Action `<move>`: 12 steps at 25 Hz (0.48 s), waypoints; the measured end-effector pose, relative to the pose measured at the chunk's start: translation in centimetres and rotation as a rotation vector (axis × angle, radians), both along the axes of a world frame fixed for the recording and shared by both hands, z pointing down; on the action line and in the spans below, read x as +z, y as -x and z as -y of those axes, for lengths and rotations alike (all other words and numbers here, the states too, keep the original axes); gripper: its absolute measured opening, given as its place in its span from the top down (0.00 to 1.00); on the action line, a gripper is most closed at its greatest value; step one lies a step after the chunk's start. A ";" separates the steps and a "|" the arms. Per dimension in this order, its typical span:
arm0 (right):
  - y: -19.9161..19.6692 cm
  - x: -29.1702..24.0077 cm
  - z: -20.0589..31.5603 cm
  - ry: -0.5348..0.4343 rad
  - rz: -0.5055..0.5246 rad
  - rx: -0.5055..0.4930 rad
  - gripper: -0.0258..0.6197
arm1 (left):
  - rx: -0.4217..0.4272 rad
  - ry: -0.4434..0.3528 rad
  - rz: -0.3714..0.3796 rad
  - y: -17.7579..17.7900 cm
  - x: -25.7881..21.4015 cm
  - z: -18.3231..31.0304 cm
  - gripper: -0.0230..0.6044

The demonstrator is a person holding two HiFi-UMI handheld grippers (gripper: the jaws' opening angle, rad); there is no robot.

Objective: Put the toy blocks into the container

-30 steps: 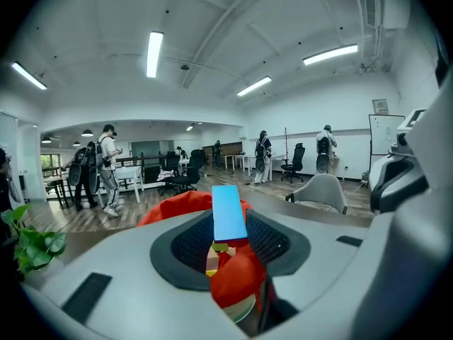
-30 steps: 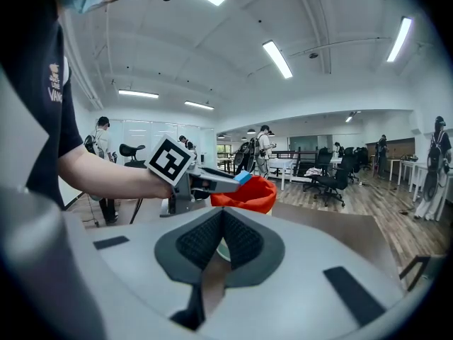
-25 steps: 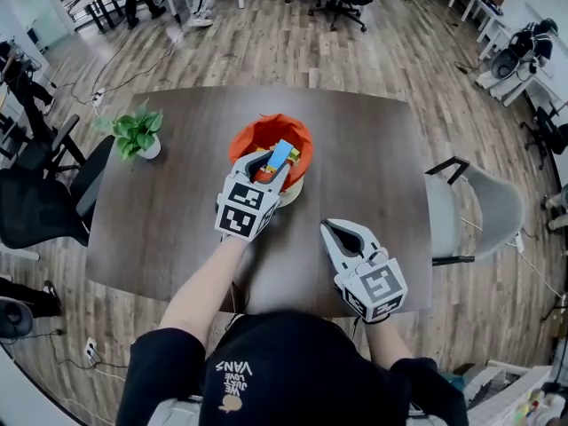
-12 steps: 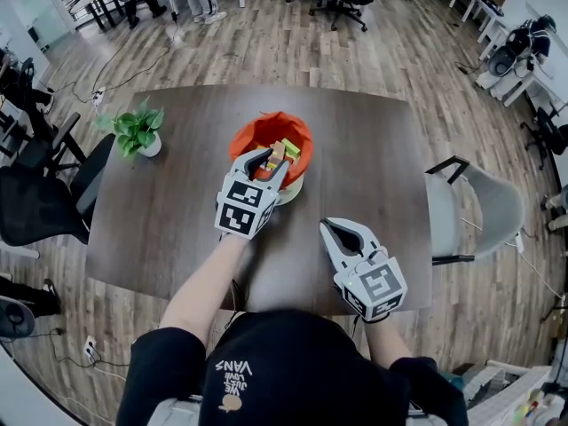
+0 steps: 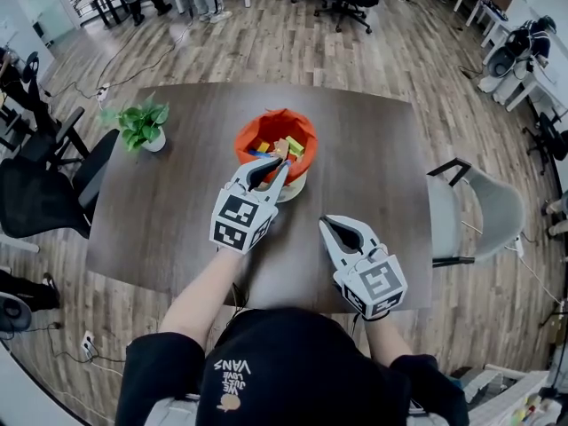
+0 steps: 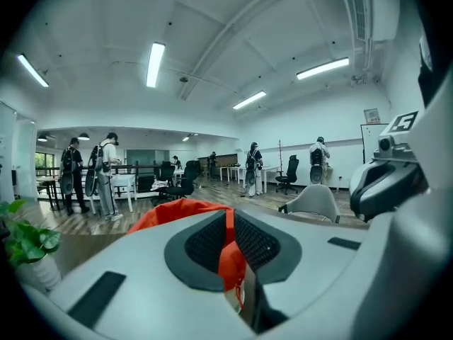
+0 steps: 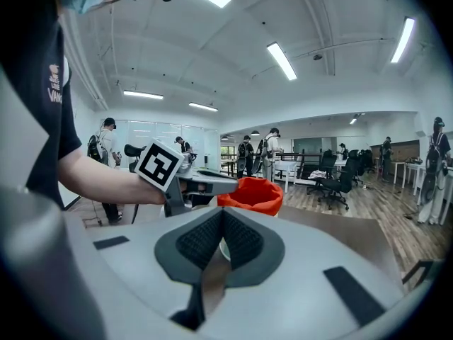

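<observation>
Blocks (image 5: 282, 147), multicoloured, lie in crumpled orange container (image 5: 245, 140).

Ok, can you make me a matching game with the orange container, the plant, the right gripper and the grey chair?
Things:
1 orange container
2 plant
3 right gripper
4 grey chair

Clues:
A beside the table, on the right
B jaws shut, nothing in them
C holds coloured blocks
D in a white pot, table's far left corner

Pairs: 1-C, 2-D, 3-B, 4-A
</observation>
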State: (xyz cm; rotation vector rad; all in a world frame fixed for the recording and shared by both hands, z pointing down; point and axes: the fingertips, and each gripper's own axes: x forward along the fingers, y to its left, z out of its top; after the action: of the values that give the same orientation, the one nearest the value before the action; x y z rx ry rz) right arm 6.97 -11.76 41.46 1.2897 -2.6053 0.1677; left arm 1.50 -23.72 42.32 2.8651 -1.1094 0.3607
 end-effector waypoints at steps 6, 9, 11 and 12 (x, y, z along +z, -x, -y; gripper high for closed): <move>0.9 0.0 -0.3 -0.003 0.004 -0.024 0.93 | 0.003 -0.026 -0.023 0.8 -1.0 -2.3 0.93; 1.3 -0.1 -0.5 -0.006 0.006 -0.035 0.93 | 0.005 -0.032 -0.038 1.2 -1.4 -3.6 0.93; 1.5 -0.2 -0.6 -0.008 0.006 -0.042 0.93 | 0.007 -0.038 -0.044 1.4 -1.7 -4.6 0.94; 1.5 -0.2 -0.7 -0.008 0.006 -0.046 0.93 | 0.009 -0.041 -0.046 1.4 -1.7 -5.1 0.94</move>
State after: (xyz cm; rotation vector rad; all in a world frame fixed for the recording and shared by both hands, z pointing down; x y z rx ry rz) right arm 5.43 -11.02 41.30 1.2329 -2.6402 0.1536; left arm 0.10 -18.59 40.58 2.8985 -1.1094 0.2749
